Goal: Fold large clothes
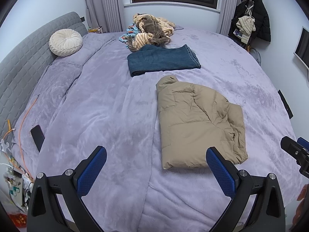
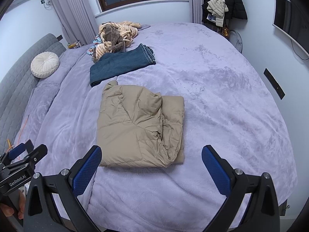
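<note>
Left wrist view: the left gripper (image 1: 156, 154) is spread wide with nothing in it, hovering over the bed (image 1: 108, 104). The tan jacket (image 1: 199, 127) lies folded just ahead to the right, jeans (image 1: 162, 60) folded beyond it.

Right wrist view: the right gripper (image 2: 151, 153) is wide open too, empty, with the jacket (image 2: 141, 127) lying right between its fingers' line of sight, near the bed's front edge.

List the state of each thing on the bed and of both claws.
Tan puffer jacket: folded, lying flat.
Jeans: folded flat.
Striped pile of clothes: unfolded, heaped.
Round cushion: resting against the headboard.
Phone: face down or screen dark.
Left claw: open, empty.
Right claw: open, empty.
</note>
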Demonstrator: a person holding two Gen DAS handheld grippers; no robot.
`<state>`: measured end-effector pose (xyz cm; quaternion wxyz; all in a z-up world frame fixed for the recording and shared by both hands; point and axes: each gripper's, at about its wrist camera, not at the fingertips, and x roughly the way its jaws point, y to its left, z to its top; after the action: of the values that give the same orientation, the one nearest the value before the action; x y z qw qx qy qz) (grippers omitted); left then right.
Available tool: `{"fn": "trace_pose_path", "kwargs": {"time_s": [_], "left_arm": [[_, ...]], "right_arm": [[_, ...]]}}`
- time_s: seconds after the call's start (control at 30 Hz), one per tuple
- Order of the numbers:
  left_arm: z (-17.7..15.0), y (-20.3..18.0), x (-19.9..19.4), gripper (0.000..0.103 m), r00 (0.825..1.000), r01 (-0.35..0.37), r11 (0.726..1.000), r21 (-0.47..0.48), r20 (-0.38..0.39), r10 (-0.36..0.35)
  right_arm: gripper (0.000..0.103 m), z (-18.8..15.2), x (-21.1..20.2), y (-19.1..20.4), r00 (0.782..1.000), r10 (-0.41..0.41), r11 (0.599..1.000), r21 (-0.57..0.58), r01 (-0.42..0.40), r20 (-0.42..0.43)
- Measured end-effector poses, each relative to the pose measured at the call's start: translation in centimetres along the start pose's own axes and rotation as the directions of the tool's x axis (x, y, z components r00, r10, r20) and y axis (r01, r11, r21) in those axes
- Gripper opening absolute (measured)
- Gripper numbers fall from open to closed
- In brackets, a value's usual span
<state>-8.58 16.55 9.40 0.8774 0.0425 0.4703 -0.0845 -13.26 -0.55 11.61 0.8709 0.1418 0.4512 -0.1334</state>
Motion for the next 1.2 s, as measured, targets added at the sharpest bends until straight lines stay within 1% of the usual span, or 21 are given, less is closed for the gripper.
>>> {"fn": "trace_pose_path", "kwargs": {"time_s": [1.2], "left_arm": [[0.11,0.41,-0.2,0.103,1.0,-0.003,1.0,-0.003,0.008,0.003]], "right_arm": [[0.103,-0.14,-0.37,0.43,1.0,0.003,1.0,-0.005,-0.003,0.004]]}}
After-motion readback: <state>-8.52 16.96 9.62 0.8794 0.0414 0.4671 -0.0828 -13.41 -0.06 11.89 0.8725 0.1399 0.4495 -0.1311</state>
